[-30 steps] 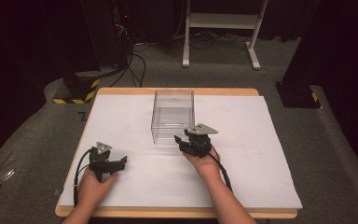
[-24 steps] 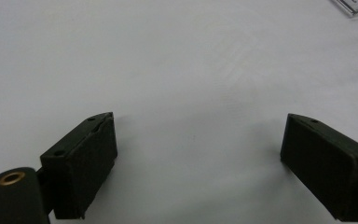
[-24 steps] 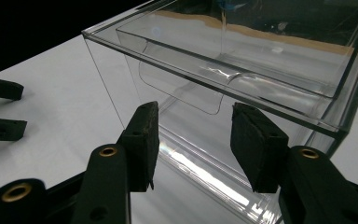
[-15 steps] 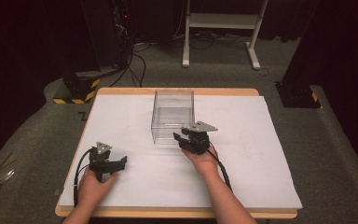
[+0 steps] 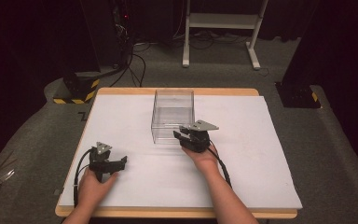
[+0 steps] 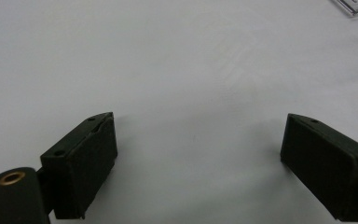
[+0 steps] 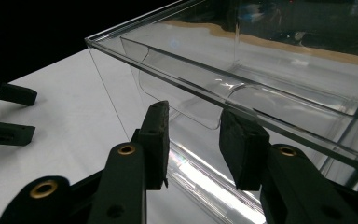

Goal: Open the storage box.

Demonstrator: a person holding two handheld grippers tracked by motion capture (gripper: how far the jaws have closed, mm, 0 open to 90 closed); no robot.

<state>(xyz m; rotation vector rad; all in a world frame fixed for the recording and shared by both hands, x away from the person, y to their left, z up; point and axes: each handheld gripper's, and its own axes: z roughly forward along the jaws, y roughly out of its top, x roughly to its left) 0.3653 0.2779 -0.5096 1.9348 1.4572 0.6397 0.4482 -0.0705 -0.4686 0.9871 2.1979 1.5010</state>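
**Clear box on the white worktop, right gripper at its near wall**

We see a dark room with grey carpet around a worktop (image 5: 261, 140) covered in white. A clear plastic box (image 5: 172, 114) stands upright near the middle, toward the far edge. Our right gripper (image 5: 182, 136) sits at the box's near wall, fingers (image 7: 154, 140) parted with a gap between them, just at the wall; contact we cannot tell. Our left gripper (image 5: 121, 162) rests low at the near left, well apart from the box, fingers (image 6: 86, 163) spread wide over bare white surface.
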